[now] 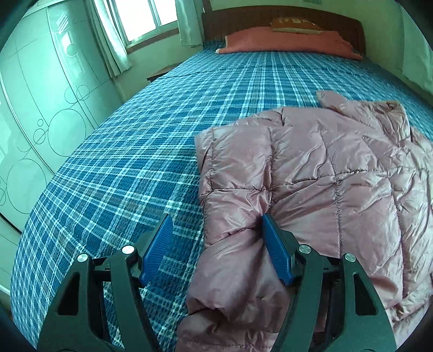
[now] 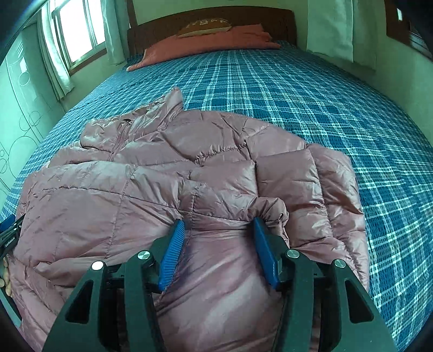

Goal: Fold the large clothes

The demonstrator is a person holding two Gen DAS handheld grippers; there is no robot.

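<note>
The left gripper (image 1: 216, 230), jaws spread, straddles the pink puffer jacket (image 1: 324, 173) at its sleeve edge; the right gripper (image 2: 217, 230), also spread, rests over its hem. The jacket lies on a blue plaid bed (image 1: 130, 173), with a window (image 1: 146, 19) beyond.

Bed surface: plaid bedspread (image 1: 130, 168) lies bare and passable left of and beyond the puffy pink jacket (image 1: 324, 168), which bulks over the near right portion; pink pillow (image 1: 286, 40), headboard (image 1: 270, 16) and wardrobe (image 1: 48, 94) bound the edges.
</note>
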